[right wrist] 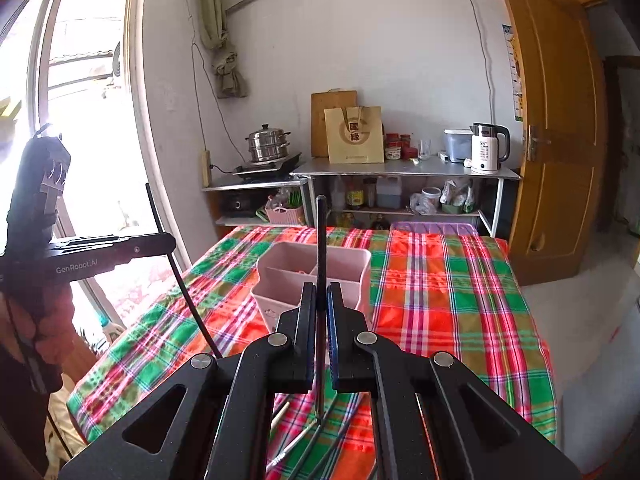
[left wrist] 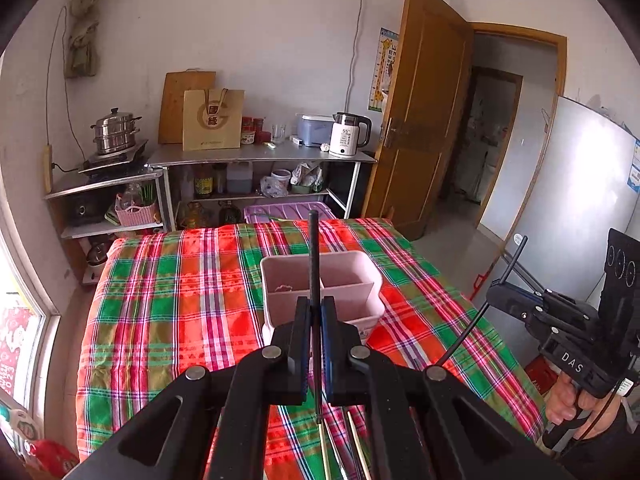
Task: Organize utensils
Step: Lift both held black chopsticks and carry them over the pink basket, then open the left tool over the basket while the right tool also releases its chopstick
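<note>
- Left gripper (left wrist: 316, 320): jaws clamped on a dark chopstick (left wrist: 313, 256), held near upright. The grip sits low on the shaft; most of the length stands above the jaws and a short tail hangs below.
- Right gripper (right wrist: 320, 304): jaws likewise clamped on a second dark chopstick (right wrist: 321, 240), upright, with the same low hold.
- Holder (left wrist: 320, 280): pale pink, divided into compartments, standing on the plaid cloth (left wrist: 180, 300) over the table. It lies just ahead of both grippers. Neither chopstick is in it yet; both are raised above table level.
- Loose utensils (right wrist: 296, 436): several thin sticks, some pale with metal tips, lie flat on the cloth beneath the grippers. Their exact count cannot be told.
- Handling judgement: the chopsticks appear light, stiff and smooth. A thin round shaft can pivot or slide between flat pads, so the clamp should be kept firm and steady.
- Hold point: a grip nearer mid-shaft would steady the stick, though the present low hold does leave a free tip.
- Risk: the holder looks light and could shift or tip if struck on its rim; entry should be vertical, into an open compartment.
</note>
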{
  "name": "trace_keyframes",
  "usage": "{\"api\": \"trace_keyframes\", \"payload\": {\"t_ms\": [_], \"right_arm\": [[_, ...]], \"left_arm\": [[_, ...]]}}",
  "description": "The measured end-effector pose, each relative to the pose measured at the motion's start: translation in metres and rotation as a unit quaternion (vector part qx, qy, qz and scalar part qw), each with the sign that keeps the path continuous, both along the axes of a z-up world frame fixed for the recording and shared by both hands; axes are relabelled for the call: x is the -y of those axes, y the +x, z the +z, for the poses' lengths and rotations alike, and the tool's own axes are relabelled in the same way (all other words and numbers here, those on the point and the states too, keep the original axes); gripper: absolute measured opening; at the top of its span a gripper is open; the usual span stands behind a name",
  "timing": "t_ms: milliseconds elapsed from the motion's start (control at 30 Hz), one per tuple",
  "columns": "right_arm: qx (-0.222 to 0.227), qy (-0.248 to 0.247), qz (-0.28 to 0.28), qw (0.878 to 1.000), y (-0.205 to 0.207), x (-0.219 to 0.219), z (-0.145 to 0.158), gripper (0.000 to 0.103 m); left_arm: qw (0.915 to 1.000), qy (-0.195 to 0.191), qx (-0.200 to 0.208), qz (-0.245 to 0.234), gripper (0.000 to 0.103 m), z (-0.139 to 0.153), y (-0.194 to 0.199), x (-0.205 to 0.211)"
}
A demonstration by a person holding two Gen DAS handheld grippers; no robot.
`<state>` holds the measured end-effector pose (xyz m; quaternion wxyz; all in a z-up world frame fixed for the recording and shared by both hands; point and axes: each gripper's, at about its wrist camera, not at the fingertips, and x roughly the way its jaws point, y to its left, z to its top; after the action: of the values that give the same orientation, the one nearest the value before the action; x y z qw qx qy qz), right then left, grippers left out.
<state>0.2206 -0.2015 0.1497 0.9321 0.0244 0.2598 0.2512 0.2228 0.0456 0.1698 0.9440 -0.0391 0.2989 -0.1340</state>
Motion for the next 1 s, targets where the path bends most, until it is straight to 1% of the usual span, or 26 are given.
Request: {"api": "trace_keyframes", "payload": {"t_ms": [267,433,533,700,1000], "right_arm": [[0.018,0.050,-0.001,0.999,0.042,-0.006,0.028,0.005],[0.030,0.082,-0.002,0.996,0.062,-0.013,0.042,0.005],[0.037,0.093,-0.002,0.995,0.072,-0.020,0.044,0.005],[0.033,0.096,0.002,0.995,0.086,-0.035,0.032,0.005],[-0.017,0.076,0.012,0.997,0.107,-0.050,-0.010,0.005]], "left_arm": [[0.9991,-0.031,0.022,0.020,0.005,0.039,0.041,-0.012],[0.9980,-0.046,0.033,0.030,0.005,0.052,0.065,-0.019],[0.9973,-0.052,0.038,0.035,0.005,0.052,0.076,-0.022],[0.9971,-0.054,0.039,0.036,0.005,0.038,0.092,-0.024],[0.9981,-0.051,-0.002,0.034,0.005,-0.013,0.113,-0.028]]}}
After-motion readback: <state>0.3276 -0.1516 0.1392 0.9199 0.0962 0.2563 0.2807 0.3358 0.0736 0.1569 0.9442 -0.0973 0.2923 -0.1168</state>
